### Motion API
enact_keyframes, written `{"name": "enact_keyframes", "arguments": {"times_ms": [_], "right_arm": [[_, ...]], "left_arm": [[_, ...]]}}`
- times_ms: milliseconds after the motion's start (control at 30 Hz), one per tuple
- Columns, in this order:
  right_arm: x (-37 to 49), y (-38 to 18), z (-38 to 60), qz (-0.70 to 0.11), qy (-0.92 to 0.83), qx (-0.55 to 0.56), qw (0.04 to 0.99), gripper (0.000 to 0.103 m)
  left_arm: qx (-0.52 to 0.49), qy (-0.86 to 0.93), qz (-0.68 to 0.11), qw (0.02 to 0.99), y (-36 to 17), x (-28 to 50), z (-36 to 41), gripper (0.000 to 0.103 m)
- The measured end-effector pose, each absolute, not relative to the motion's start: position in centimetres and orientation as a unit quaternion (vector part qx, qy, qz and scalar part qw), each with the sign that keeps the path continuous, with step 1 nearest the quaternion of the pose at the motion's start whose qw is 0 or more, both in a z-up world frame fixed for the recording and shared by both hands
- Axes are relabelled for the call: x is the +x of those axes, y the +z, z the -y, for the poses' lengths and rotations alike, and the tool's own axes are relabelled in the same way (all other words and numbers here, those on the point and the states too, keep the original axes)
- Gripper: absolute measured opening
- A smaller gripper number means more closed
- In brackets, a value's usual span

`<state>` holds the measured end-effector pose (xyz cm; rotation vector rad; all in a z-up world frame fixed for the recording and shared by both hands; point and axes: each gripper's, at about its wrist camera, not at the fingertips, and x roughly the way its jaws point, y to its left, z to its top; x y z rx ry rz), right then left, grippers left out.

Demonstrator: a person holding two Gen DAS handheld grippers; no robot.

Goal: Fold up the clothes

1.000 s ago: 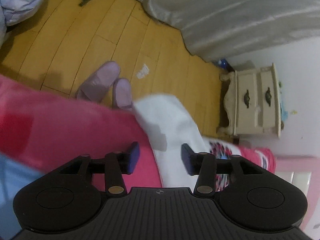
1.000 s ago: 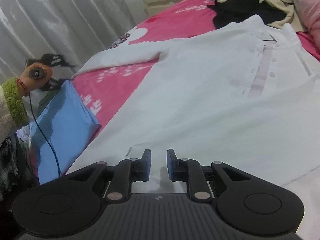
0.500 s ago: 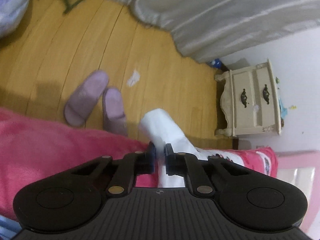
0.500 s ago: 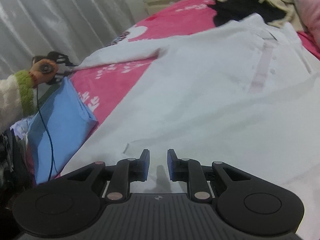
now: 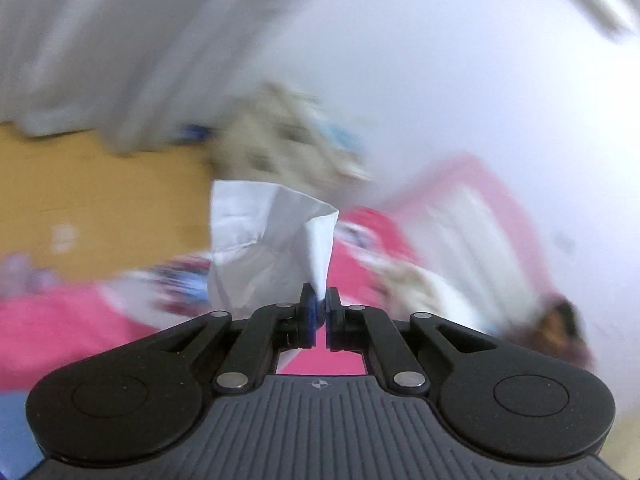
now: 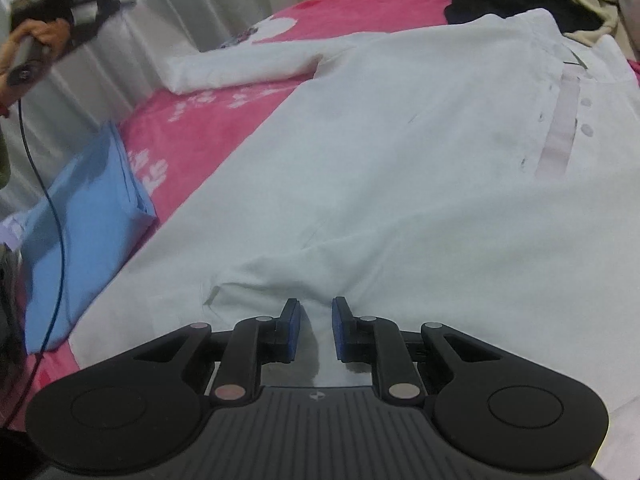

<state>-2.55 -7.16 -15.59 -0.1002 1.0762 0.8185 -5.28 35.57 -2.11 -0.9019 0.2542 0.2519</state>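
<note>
A white shirt [image 6: 400,168] of soft, lightly creased cloth lies spread flat on the pink bedspread [image 6: 360,8], its long axis running from the lower centre of the frame to the collar at upper right, the button strip pointing that way. Its sleeve [image 5: 272,248] rises crumpled, clamped between the left gripper [image 5: 319,312] fingers against a badly blurred background. The right gripper [image 6: 316,330] fingers stand slightly apart around a raised ridge at the hem, possibly pinching it. A folded blue cloth [image 6: 84,216] sits at the bed's left edge.
</note>
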Motion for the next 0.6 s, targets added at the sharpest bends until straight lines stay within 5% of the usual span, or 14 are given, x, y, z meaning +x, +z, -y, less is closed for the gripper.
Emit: {"name": "enact_keyframes", "arguments": {"times_ms": [300, 533, 600], "right_arm": [[-4.8, -12.5, 19.4, -0.469, 0.263, 0.123, 0.834, 0.020], [-7.2, -10.2, 30.8, -0.424, 0.147, 0.252, 0.857, 0.023], [-8.2, -10.2, 33.7, -0.418, 0.113, 0.281, 0.857, 0.023]], "left_arm": [[-0.248, -0.269, -0.112, 0.924, 4.3, -4.8, -14.4, 0.002], [-0.112, -0.377, -0.291, 0.872, -6.4, -6.8, -0.7, 0.004], [-0.068, -0.378, -0.383, 0.840, -10.9, -7.1, 1.8, 0.013]]}}
